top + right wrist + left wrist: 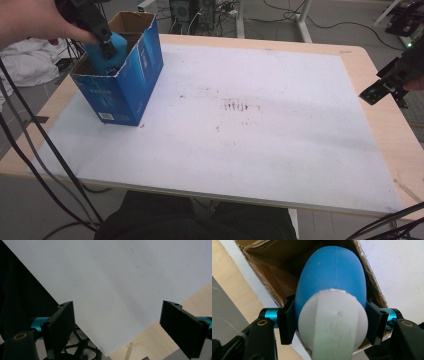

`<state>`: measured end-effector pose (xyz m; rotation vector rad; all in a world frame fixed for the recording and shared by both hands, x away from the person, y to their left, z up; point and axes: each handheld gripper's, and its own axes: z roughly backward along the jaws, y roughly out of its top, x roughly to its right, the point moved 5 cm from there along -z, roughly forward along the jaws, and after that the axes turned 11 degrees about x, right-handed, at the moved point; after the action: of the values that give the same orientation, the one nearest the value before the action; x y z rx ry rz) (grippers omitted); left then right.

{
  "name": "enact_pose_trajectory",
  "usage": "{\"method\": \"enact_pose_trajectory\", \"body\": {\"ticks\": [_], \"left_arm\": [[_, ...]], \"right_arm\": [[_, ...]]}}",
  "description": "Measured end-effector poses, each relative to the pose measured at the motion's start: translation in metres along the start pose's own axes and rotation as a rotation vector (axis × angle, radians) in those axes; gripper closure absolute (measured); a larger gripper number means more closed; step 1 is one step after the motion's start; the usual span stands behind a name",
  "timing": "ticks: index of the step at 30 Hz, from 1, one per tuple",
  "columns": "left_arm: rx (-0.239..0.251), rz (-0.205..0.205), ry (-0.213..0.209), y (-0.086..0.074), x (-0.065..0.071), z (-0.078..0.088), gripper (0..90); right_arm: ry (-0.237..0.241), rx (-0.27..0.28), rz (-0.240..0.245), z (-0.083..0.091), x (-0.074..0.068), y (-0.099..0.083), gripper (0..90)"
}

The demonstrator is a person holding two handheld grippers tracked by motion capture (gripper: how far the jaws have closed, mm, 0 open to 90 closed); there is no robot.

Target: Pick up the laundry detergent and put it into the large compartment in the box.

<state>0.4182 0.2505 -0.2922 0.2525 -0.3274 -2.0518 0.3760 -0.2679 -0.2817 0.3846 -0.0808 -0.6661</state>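
Left tongs (pixel 329 325) clamped on blue bottle (pixel 332 277) over box (pixel 125 85); right tongs (pixel 130 325) apart, raised.

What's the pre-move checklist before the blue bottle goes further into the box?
1. Grip: left gripper is shut on the blue bottle, a pad on each side just below the white cap. Ok.
2. Alignment: bottle sits over the mouth of the blue box, body already inside the rim. Ok.
3. Box open: flaps are clear and the brown interior is visible. Ok.
4. Box bottom free: hidden behind the bottle. Cannot tell.
5. Box steadied: nothing holds it; it stands on the white mat alone. Not ok.
6. Right gripper: open, nothing between its jaws, off at the table's right edge, out of the way. Ok.
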Motion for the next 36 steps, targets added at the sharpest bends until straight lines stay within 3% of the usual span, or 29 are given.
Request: {"method": "enact_pose_trajectory", "body": {"ticks": [13, 26, 36], "left_arm": [[0.0, -0.049, -0.015, -0.002, 0.002, -0.009, 37.6], [0.007, -0.033, -0.003, -0.009, 0.001, -0.016, 37.5], [0.007, -0.048, -0.004, -0.015, 0.001, -0.022, 37.5]], "right_arm": [[0.0, -0.002, -0.005, 0.0, 0.0, -0.002, 12.1], [0.004, -0.002, -0.005, -0.003, 0.0, -0.002, 12.1], [0.005, -0.005, -0.005, -0.004, 0.0, -0.002, 12.1]]}}
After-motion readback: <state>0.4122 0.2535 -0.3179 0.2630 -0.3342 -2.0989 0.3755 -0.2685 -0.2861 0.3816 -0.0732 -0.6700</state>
